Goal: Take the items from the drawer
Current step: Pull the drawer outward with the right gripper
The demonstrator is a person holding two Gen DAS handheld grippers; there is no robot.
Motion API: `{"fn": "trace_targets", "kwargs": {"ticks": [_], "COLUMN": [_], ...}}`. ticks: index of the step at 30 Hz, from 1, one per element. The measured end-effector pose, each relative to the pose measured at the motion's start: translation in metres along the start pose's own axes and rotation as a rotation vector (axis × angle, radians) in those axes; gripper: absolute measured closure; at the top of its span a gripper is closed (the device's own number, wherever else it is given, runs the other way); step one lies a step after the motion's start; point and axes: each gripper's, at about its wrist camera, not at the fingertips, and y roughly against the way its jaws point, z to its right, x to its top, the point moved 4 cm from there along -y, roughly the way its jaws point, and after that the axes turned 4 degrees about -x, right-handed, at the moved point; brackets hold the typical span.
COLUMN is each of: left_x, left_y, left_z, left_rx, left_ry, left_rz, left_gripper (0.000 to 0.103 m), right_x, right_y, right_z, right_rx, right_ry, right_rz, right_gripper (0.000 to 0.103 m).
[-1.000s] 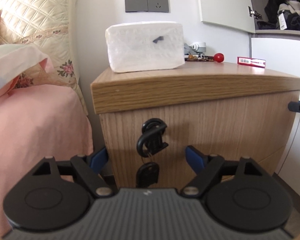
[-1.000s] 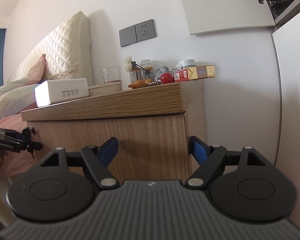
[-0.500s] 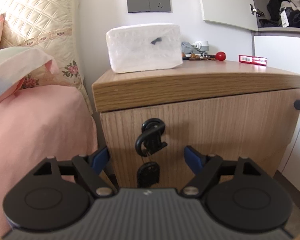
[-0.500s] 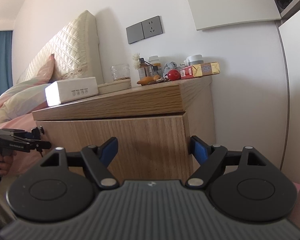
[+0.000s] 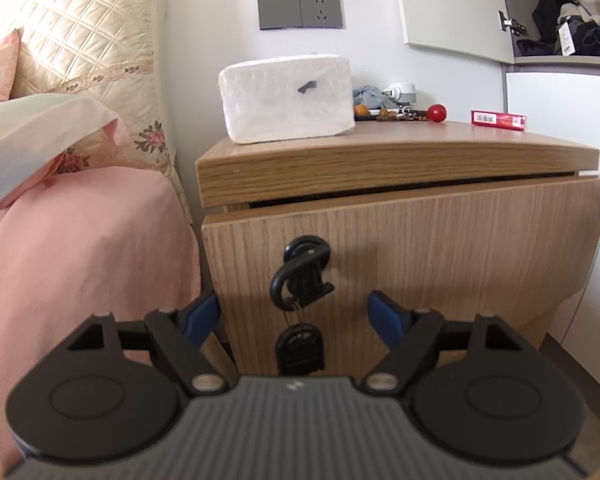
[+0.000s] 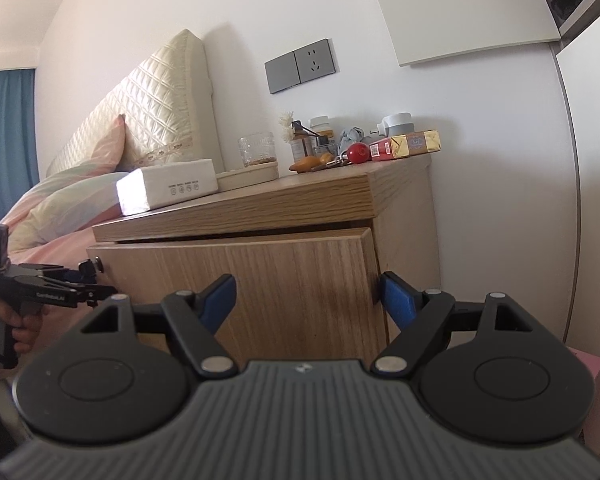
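Drawer point(image 5: 400, 240): front stands a crack proud of the nightstand top, a dark slit showing along its upper edge; what is inside is hidden.
Key point(image 5: 302, 276): hangs in the lock on the drawer front, low and left of centre, a fob dangling under it.
Left gripper point(image 5: 294, 310): fingers spread wide, straddling the key dead ahead, just short of the wood, nothing pinched.
Right gripper point(image 6: 308, 296): fingers also spread and empty, aimed at the drawer's right corner, one pad just past its side edge.
Left seen from the right view point(image 6: 80, 284): tips sit right at the lock on the front's far left.
Axis: the drawer runs straight out toward both tools; its long side lies left to right.
Nearer: the left, I'd say, squarely on the key.
Stage: a crack like this fits a drawer sliding out or nearly home; can't settle which.
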Motion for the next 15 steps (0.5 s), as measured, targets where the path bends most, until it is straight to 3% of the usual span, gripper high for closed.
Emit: {"fn": "trace_targets", "kwargs": {"ticks": [15], "left_x": [0.000], "left_y": [-0.005], "left_z": [-0.008], "left_rx": [-0.087], "left_ry": [-0.039], "left_rz": [0.033], "left_gripper": [0.013], "right_x": [0.007], "right_y": [-0.010], "right_z": [-0.002], "right_rx": [-0.058], "right_ry": [-0.014], "right_rz": [0.052], "right_gripper": [0.022]}}
